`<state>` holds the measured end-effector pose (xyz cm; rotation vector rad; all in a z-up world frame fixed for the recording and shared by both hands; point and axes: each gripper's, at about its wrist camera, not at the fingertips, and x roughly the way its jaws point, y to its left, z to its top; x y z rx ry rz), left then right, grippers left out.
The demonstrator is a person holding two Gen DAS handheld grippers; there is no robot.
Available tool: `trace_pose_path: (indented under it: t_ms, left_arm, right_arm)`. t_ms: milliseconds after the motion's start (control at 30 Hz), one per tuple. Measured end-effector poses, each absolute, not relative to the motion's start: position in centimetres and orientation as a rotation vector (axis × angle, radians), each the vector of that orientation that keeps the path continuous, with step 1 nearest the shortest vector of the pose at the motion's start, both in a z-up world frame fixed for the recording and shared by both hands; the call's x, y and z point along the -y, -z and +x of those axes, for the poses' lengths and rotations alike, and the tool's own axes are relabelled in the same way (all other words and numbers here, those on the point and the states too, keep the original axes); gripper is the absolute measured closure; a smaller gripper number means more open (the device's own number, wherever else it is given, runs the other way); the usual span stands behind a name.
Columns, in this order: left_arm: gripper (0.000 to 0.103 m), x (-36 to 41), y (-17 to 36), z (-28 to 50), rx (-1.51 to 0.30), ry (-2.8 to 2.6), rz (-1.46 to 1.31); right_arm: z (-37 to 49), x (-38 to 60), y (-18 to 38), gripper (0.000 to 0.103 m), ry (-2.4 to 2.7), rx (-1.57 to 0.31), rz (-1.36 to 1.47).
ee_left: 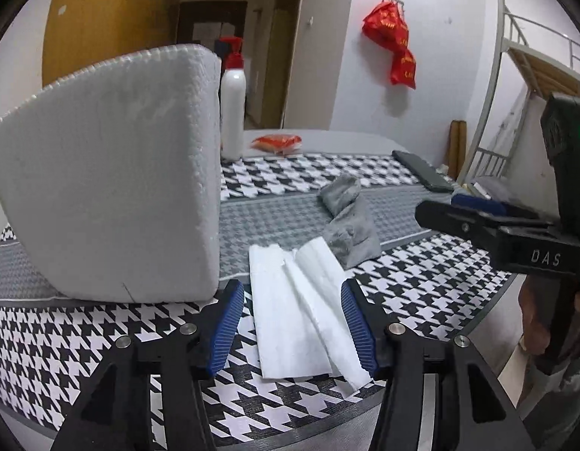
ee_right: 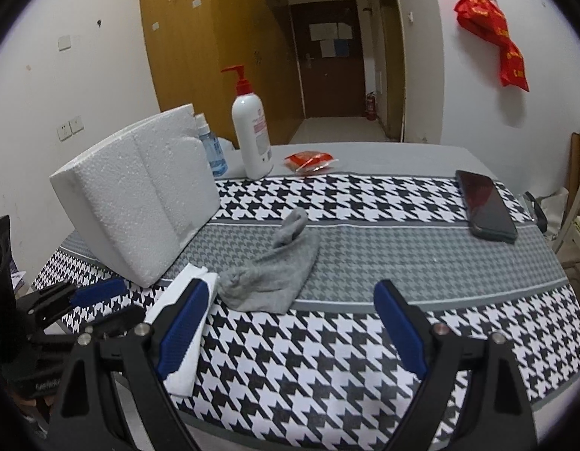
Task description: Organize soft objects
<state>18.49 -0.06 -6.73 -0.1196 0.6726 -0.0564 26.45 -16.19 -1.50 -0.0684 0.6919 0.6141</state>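
left gripper (ee_left: 290, 325): jaws part open, blue pads either side of the white tissue, not pressing it; nothing held. Hovers low over near edge of table.
right gripper (ee_right: 290, 332): jaws spread wide, empty. Left pad overlaps the tissue in view; whether it touches, cannot tell.
white tissue (ee_left: 297, 312): folded paper sheet, lying flat on the houndstooth cloth near the table's near edge, just right of the foam block; far corner touches or slightly overlaps the sock.
grey sock (ee_right: 273, 267): crumpled, lying mid-table on the grey band of the cloth, toe end pointing far, cuff end near, next to the tissue.
foam block (ee_right: 136, 199): white polystyrene, standing on edge at left side of table, tilted back a little.
tablecloth (ee_right: 365, 357): black-white houndstooth with a grey stripe across the middle.
pump bottle (ee_right: 250, 139): white with red pump, upright, far side, just right of the foam block.
spray bottle (ee_right: 211, 146): small, clear blue, behind the foam block, partly hidden.
red packet (ee_right: 310, 161): flat on far grey part of table, right of the pump bottle.
phone (ee_right: 485, 205): dark, face up, far right of table.
red bags (ee_right: 493, 34): hanging on right wall.
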Motion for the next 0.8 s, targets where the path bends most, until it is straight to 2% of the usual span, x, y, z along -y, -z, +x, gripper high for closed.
trace_pose_path:
  t_ms: [33,100,167,800]
  left_arm:
    - [0.046,0.1,6.9,18.7,-0.684,0.054,-0.123]
    - [0.036,0.3,7.3,18.9,-0.704,0.051,-0.127]
    - [0.034,0.4,7.6,19.1,-0.718,0.049,-0.129]
    - [0.034,1.7,9.3,21.3,-0.847,0.000,-0.100]
  right_arm:
    - [26.7,16.0,1.5,0.011,-0.613,-0.697,-0.075]
    - [27.0,15.8,1.5,0.011,-0.618,-0.702,-0.081]
    - [27.3,15.5,1.5,0.011,-0.622,-0.708,-0.088]
    - [30.9,12.8,3.2,0.011,-0.676,-0.804,-0.146]
